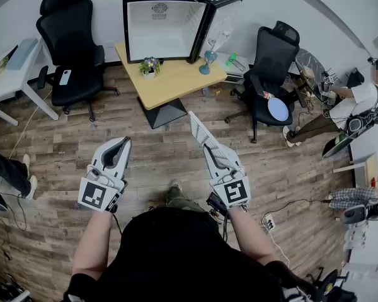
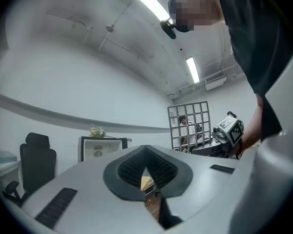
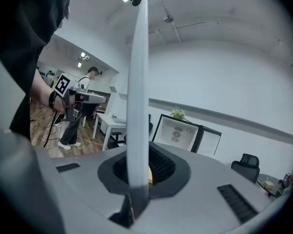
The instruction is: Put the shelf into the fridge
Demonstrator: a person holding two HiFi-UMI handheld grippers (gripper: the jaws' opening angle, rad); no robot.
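Your left tongs [image 1: 121,145] were pinched together on nothing. Near them, your right tongs [image 1: 215,156] clamped the shelf [image 1: 200,129] by its near edge, tilted up ahead. The fridge [image 1: 165,29] stood open well beyond both. You needed to level the shelf and enter it square, probably steadying its far end.

Right claw [image 1: 212,153] holds the shelf [image 1: 198,127], fridge [image 1: 162,31] open ahead

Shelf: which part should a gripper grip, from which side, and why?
Grip the shelf by its near edge, from the person's side, as the right gripper does. A thin grid: jaws close across its thickness, leaving the far edge free for the fridge.
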